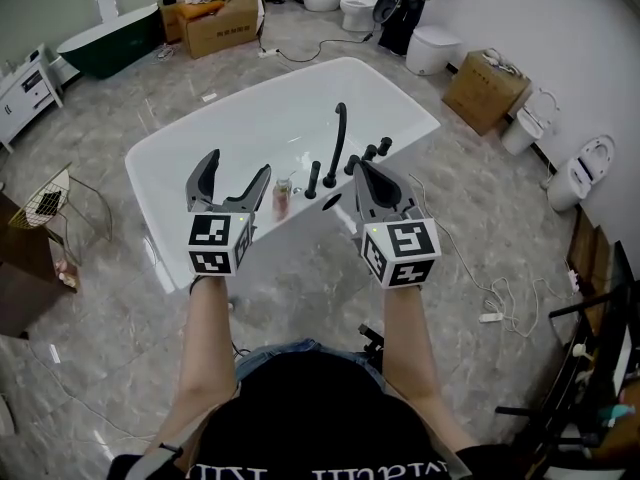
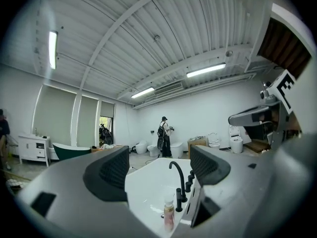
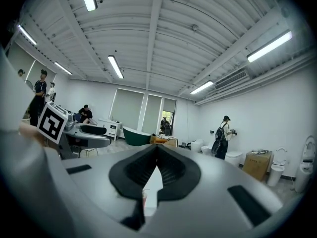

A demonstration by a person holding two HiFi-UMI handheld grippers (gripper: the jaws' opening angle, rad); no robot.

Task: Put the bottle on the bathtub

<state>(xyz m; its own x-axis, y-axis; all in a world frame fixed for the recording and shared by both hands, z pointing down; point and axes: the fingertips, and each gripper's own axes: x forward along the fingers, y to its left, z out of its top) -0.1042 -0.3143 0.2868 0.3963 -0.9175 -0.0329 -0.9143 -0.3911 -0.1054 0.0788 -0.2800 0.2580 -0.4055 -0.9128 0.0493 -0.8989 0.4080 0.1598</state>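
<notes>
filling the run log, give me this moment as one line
bottle: upright on bathtub rim beside black faucet | left hand-held gripper: open, empty | right hand-held gripper: shut, empty

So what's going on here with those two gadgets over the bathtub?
A person holds a gripper in each hand above a white bathtub. A small bottle stands upright on the tub's near rim, beside the black faucet, and neither gripper touches it. The left gripper has its jaws apart; the right gripper is shut with nothing in it.
</notes>
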